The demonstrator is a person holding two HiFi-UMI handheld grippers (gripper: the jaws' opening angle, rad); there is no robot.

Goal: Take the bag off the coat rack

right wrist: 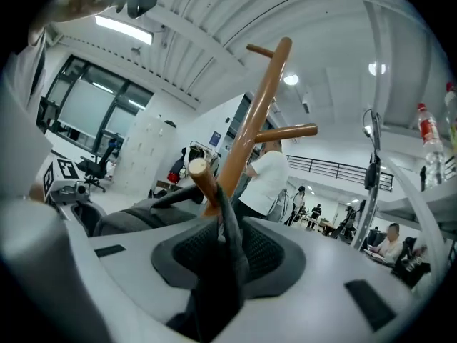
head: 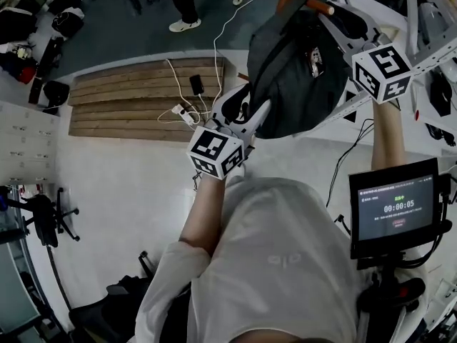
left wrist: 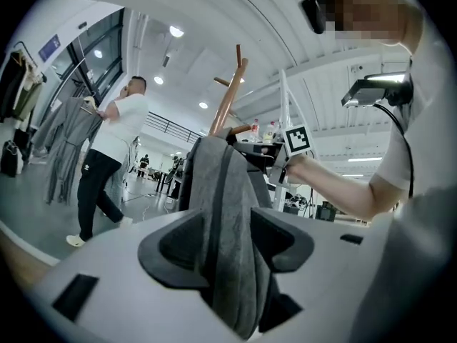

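Observation:
A dark grey backpack (head: 300, 77) hangs from an orange wooden coat rack (right wrist: 253, 113), up in front of me. Its thin dark strap (right wrist: 227, 227) runs over the end of a lower peg (right wrist: 203, 181). My right gripper (right wrist: 225, 252) is shut on that strap just below the peg; in the head view it reaches the bag's top (head: 335, 20). My left gripper (left wrist: 227, 238) is at the bag's lower left side (head: 246, 116). Its jaws stand wide, with a fold of the grey bag fabric (left wrist: 221, 184) lying between them.
A wooden platform (head: 143, 98) with a power strip and cables (head: 182, 113) lies on the floor below. A person in a white shirt (left wrist: 114, 156) stands beyond the rack. A monitor (head: 396, 206) sits at my right, an office chair (head: 43, 216) at the far left.

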